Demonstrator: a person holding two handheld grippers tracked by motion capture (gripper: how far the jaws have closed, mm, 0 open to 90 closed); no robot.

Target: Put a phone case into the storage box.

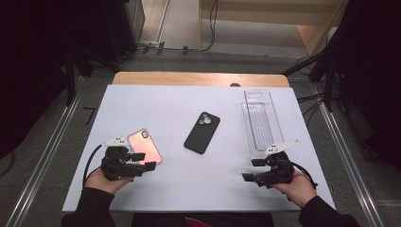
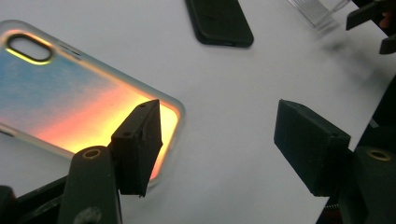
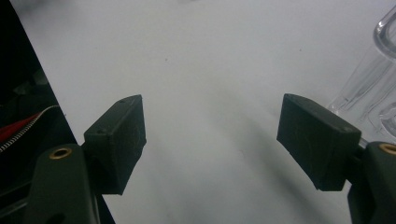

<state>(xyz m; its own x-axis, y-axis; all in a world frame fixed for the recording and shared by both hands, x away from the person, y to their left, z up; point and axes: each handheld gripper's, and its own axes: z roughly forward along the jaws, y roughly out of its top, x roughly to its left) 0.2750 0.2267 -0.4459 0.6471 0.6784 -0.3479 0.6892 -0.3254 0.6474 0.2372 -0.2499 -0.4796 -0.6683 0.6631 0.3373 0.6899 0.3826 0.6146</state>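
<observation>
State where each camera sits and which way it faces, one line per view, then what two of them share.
High view: above the person's side, facing forward and down on the white table; both forearms, left gripper and right gripper show.
Left gripper view: rides the left gripper, facing the iridescent phone case; its own jaws show.
Right gripper view: rides the right gripper, facing bare table; its own jaws show.
Shared: high and left gripper views both show the black phone case.

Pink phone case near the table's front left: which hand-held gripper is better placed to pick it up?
Left. The left hand-held gripper is open with one jaw over the pink phone case; the right hand-held gripper sits far across the table.
</observation>
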